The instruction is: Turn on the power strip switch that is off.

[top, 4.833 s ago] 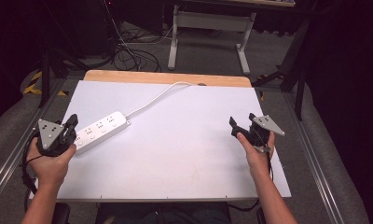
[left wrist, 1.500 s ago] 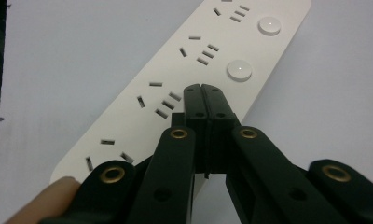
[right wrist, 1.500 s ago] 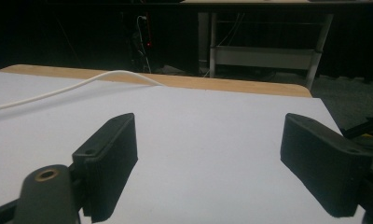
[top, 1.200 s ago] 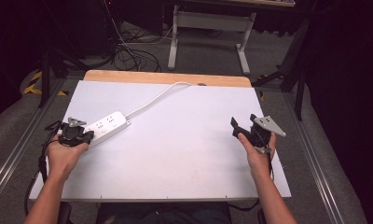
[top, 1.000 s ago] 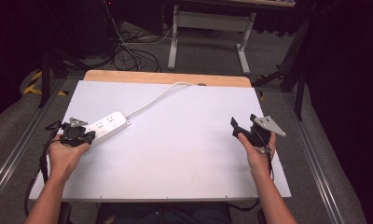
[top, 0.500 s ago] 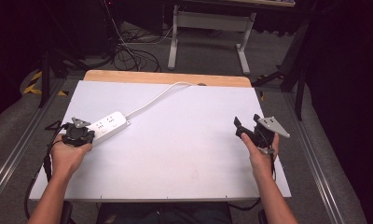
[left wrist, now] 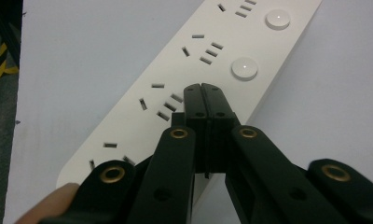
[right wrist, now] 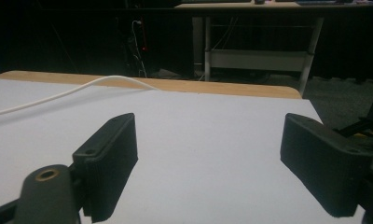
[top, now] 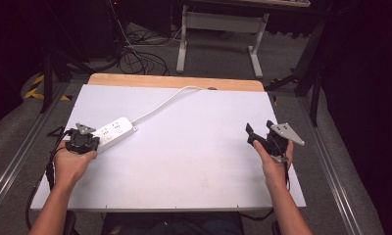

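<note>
A white power strip (top: 114, 131) is lying at an angle near the left edge of the white table (top: 194, 161), its near end pointing toward the person and its white cord (top: 169, 98) trailing away to the far side, where it is reaching the table's wooden far edge (top: 174, 82).

The left gripper (left wrist: 204, 93) is sitting over the near end of the strip, tilted downward, with its two black jaws clenched flat against each other and nothing between them. In the left gripper view the closed tips are hovering over or pressing on the strip's top face just beside a group of socket slots; whether they are actually touching the plastic cannot be told. Two round white buttons (left wrist: 244, 68) are lying farther along the strip, beyond the tips.

The right gripper (top: 258, 138) is resting in the person's right hand (top: 275, 161) near the right edge of the table, well apart from the strip. Its jaws are standing wide and released, grasping nothing, with bare table showing between them in the right gripper view.
</note>
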`<state>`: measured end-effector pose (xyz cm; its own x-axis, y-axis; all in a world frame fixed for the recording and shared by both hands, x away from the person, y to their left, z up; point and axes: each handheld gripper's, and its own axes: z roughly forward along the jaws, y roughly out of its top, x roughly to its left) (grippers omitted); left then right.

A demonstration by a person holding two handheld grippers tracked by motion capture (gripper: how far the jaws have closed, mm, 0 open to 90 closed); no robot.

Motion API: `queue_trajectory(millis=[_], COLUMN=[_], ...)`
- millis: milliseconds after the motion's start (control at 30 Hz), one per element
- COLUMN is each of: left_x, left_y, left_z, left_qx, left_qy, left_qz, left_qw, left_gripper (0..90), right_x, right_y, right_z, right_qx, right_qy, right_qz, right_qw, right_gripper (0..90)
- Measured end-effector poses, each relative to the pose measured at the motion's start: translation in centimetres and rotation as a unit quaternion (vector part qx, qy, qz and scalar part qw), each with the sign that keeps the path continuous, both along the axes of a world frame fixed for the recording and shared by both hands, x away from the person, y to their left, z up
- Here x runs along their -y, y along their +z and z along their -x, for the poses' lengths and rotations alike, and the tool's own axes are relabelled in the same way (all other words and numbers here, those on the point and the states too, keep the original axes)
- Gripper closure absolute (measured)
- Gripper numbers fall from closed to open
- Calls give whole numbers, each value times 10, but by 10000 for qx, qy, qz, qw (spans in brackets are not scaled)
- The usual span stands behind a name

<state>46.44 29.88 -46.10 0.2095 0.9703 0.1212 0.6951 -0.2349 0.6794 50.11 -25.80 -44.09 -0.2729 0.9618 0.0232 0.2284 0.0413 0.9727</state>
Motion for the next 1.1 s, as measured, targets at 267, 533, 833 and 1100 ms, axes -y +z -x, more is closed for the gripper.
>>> queue_trajectory(millis=[267,533,833,1100], left_x=[-1,1,3,-6], left_y=[0,0,2,21], left_z=[0,2,4,20], left_qx=[-7,111,295,1229], left_qy=[41,28,45,55], left_qz=[121,140,27,580], left_qw=[9999,9998,9996,9907], left_gripper=[900,900,900,900], right_x=[-2,-2,-3,-3], right_y=[0,-1,-1,-2], right_z=[-1,-2,-3,-4], right_qx=[-13,-21,-36,-50], right_qy=[14,15,22,29], right_qz=[12,33,44,53], right_qw=[10000,10000,10000,10000], right_gripper=[193,194,195,195])
